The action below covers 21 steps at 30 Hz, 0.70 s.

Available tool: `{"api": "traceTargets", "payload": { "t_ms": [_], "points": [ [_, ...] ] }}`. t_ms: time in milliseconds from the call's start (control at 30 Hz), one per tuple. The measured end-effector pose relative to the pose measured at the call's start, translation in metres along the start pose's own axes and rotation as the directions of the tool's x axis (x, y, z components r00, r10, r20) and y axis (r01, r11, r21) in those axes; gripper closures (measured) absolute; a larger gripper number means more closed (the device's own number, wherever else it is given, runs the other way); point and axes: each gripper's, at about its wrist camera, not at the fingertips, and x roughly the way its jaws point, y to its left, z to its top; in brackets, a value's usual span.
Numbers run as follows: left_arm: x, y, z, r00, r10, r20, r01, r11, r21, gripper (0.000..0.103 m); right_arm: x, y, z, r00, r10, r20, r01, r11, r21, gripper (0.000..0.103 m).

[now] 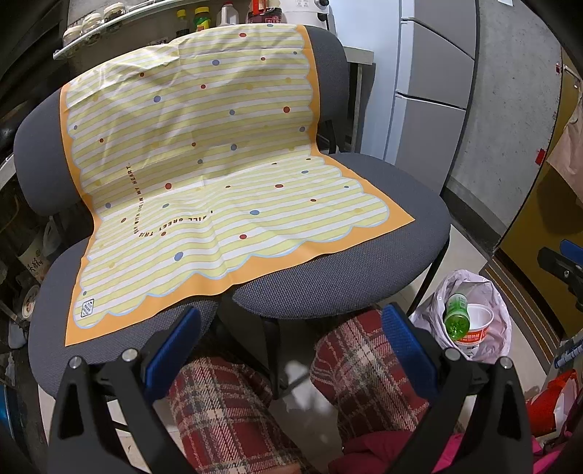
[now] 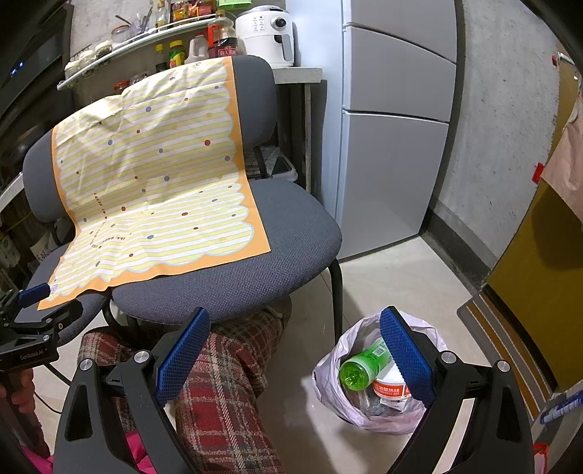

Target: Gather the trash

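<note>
Trash sits gathered in a thin white plastic bag (image 2: 379, 393) on the pale tiled floor (image 2: 411, 277), just beside the front right leg of a grey fabric chair (image 2: 233, 269). Inside the bag lie a green plastic bottle (image 2: 364, 364) on its side and a white paper noodle cup with a red band (image 2: 391, 388), touching each other. Both grippers are empty with jaws spread wide: the right gripper (image 2: 295, 357) hovers near the bag, and the left gripper (image 1: 291, 342) hovers before the chair's front edge. A yellow striped, orange-bordered plastic sheet with coloured dots (image 1: 218, 164) drapes over the chair's back and seat, with nothing resting on it. The likely risk is the bag itself: its rim is soft and sagging, so a pinch on one side could tip it and spill the bottle, or the thin film could tear. The sheet could also slide off the chair if brushed. Below the chair, the person's legs in red plaid trousers (image 1: 226, 415) show. Behind the chair stand a shelf of bottles and jars (image 2: 175, 40) and a white air fryer (image 2: 266, 32); a tall pale fridge (image 2: 393, 127) stands to its right.
</note>
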Motion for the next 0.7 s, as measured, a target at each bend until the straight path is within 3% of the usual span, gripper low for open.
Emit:
{"api": "traceTargets", "payload": {
  "t_ms": [467,700],
  "points": [
    [0.004,0.006,-0.001,1.0,-0.008,-0.001,0.008,1.0,0.002,0.007,0.004,-0.003,-0.003,1.0,0.001,-0.008,-0.001,1.0,0.007,0.01],
    [0.025,0.038,0.003,0.998,0.051,-0.048,-0.053,0.997,-0.051,0.007,0.049,0.022,0.014,0.997,0.055,-0.047,-0.056,0.998,-0.029,0.01]
  ]
}}
